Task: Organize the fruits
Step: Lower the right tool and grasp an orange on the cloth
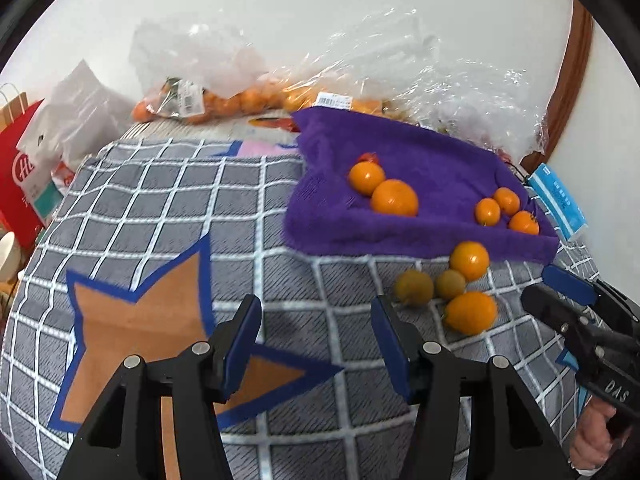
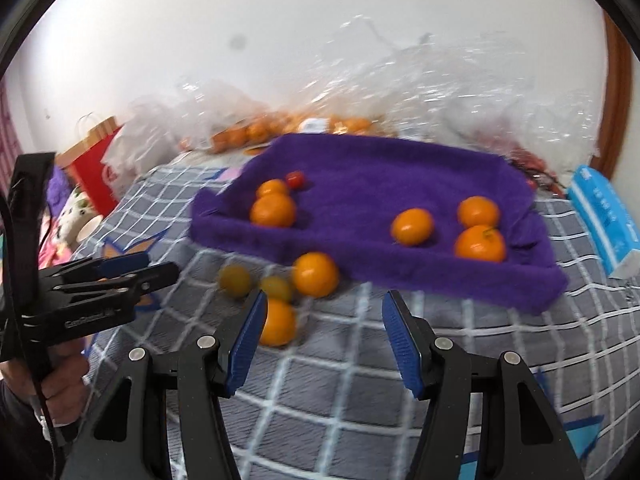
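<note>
Fruits (image 1: 470, 312) beside the purple towel (image 1: 400, 152)
Both tongs, left (image 1: 316, 344) and right (image 2: 324, 340), gape empty; straddle one fruit squarely, squeeze gently.

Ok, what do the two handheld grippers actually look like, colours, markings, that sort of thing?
Both are black plastic clamp-style tools with silver rivets and ribbed blue pads on the two fingers. The left gripper shows pale lettering on its body in the right wrist view, too blurred to read. The right gripper carries white letters, apparently "DAS", on its side in the left wrist view. A bare hand holds the left one, beside a black strap.
</note>
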The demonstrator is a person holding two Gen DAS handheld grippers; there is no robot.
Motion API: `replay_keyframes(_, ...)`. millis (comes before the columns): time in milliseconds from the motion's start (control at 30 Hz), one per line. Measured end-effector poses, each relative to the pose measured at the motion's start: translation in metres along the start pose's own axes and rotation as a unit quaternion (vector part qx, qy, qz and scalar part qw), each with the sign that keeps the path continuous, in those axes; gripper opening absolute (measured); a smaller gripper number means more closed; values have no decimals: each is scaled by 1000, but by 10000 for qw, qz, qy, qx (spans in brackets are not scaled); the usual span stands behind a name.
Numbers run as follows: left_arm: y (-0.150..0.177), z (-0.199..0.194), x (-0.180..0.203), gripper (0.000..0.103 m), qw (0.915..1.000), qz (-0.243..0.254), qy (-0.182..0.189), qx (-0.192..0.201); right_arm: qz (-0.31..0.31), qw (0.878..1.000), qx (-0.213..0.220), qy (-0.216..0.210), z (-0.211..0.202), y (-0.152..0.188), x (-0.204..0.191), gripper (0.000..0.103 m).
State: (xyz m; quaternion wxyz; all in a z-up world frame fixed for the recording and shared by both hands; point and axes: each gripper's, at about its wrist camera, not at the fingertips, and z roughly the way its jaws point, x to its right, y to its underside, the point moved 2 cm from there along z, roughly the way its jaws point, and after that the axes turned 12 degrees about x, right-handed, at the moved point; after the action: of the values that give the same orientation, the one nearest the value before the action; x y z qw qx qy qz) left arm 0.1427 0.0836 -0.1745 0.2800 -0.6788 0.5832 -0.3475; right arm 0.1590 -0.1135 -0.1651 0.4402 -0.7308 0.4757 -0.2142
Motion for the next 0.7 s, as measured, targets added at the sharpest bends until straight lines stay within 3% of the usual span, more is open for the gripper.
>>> replay_keyframes(267, 15, 1, -12, 55, 9998, -31, -23, -199, -173, 9995, -252, -127, 19, 15, -23, 56)
replay_keyframes(700, 24, -7, -26, 54, 9993, -331, 143, 28, -74, 9982, -587, -121, 52, 22, -21, 52)
